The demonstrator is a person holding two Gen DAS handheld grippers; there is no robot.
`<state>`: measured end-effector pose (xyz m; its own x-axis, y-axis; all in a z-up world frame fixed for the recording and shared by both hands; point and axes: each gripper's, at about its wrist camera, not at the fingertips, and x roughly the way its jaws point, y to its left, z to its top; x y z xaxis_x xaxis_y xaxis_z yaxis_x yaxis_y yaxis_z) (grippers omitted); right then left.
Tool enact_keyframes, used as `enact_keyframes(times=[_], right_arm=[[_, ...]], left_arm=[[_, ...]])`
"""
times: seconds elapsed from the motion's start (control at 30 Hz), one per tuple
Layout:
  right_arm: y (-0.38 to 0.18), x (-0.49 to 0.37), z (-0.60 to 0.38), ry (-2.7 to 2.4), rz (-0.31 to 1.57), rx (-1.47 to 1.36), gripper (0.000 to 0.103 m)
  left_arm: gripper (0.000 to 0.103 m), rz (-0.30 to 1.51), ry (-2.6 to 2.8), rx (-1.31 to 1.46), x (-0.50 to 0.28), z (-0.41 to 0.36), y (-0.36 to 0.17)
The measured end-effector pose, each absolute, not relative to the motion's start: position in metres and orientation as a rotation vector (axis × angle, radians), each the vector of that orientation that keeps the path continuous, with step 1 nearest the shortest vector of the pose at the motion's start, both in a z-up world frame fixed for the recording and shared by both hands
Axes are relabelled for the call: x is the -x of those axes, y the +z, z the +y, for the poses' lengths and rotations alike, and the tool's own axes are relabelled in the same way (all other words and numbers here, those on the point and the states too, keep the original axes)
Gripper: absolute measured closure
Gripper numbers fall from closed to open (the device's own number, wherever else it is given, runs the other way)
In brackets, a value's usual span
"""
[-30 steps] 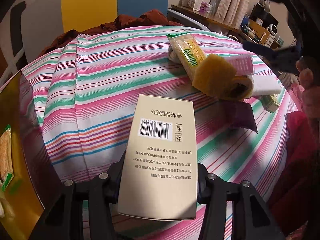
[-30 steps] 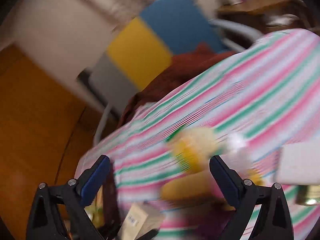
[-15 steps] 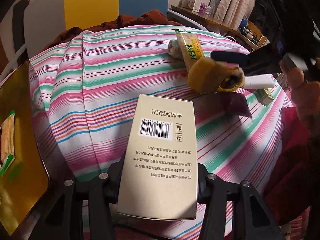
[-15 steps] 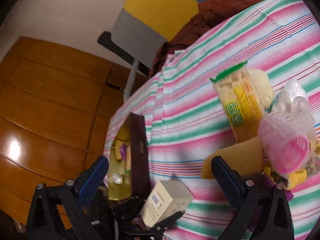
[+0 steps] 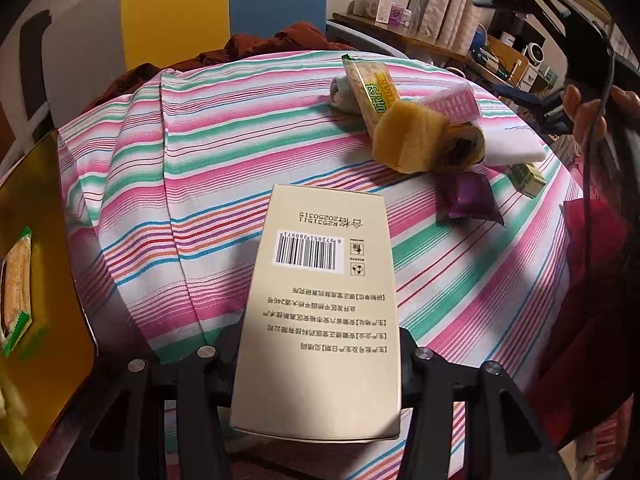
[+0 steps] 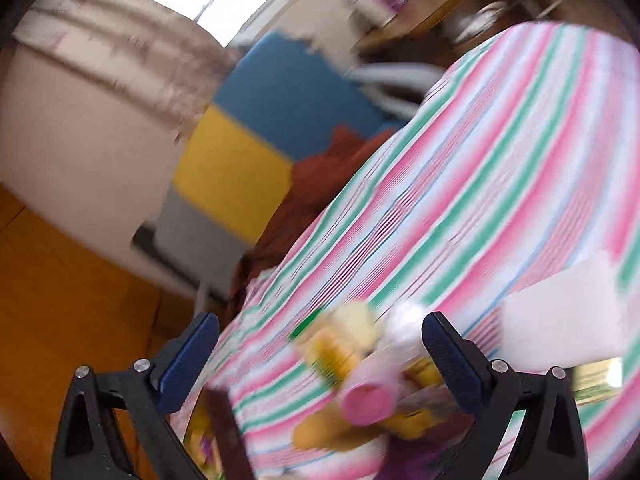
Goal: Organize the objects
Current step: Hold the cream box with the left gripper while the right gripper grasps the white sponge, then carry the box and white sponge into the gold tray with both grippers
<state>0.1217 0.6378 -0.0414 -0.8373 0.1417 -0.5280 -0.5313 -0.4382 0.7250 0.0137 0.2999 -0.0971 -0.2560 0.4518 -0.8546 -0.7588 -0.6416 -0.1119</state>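
A beige box (image 5: 320, 300) with a barcode is clamped between the fingers of my left gripper (image 5: 320, 344), above the striped tablecloth (image 5: 208, 168). Beyond it lies a pile: a cracker packet (image 5: 372, 88), a yellow sponge (image 5: 408, 140), a pink roller (image 5: 452, 100), a white block (image 5: 508, 140), a purple packet (image 5: 466, 200) and a small green box (image 5: 528, 178). My right gripper (image 6: 320, 360) is open, with its blue pads (image 6: 196, 356) wide apart, just above the blurred pile with the pink roller (image 6: 368, 400). In the left wrist view it hangs at upper right (image 5: 540, 60), held by a hand (image 5: 580, 108).
A gold tray (image 5: 44, 240) stands at the table's left edge, with a snack packet (image 5: 18, 280) in it. A brown cloth (image 5: 280, 42) lies behind the table, before yellow and blue panels (image 5: 224, 4). A cluttered desk (image 5: 400, 28) runs along the far right.
The right gripper has lifted off the pile and swung back to the upper right, staying open; its view is now motion-blurred. The left gripper still holds the box almost in place.
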Motion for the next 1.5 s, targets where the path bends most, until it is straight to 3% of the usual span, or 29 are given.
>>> enact_keyframes(times=[0.1, 0.23, 0.37, 0.57, 0.73, 0.87, 1.03, 1.1, 1.5], right_arm=[[-0.035, -0.128, 0.649, 2.243, 1.313, 0.692, 0.008], [-0.004, -0.14, 0.671, 2.227, 0.968, 0.958, 0.009], [-0.022, -0.132, 0.679, 2.161, 0.677, 1.343, 0.009], [-0.038, -0.128, 0.667, 2.153, 0.406, 1.572, 0.0], [-0.036, -0.1, 0.621, 2.154, -0.118, 1.899, 0.0], [-0.056, -0.082, 0.607, 2.072, -0.344, 2.089, 0.0], [-0.09, -0.068, 0.622, 1.94, -0.373, 2.193, 0.001], [-0.093, -0.072, 0.629, 1.918, -0.342, 2.177, 0.029], [0.019, -0.121, 0.603, 2.263, -0.016, 1.643, 0.032]], left_arm=[[0.051, 0.395, 1.962, 1.202, -0.01, 0.3, -0.097], [0.051, 0.378, 1.955, 1.182, -0.009, 0.299, -0.098], [0.051, 0.353, 1.948, 1.181, -0.008, 0.297, -0.099], [0.051, 0.336, 1.944, 1.191, -0.006, 0.297, -0.099], [0.051, 0.335, 1.939, 1.196, -0.005, 0.298, -0.099], [0.051, 0.332, 1.949, 1.205, -0.004, 0.3, -0.099], [0.051, 0.349, 1.952, 1.204, -0.003, 0.303, -0.099], [0.051, 0.358, 1.951, 1.2, -0.003, 0.303, -0.099], [0.052, 0.311, 1.954, 1.134, -0.01, 0.298, -0.082]])
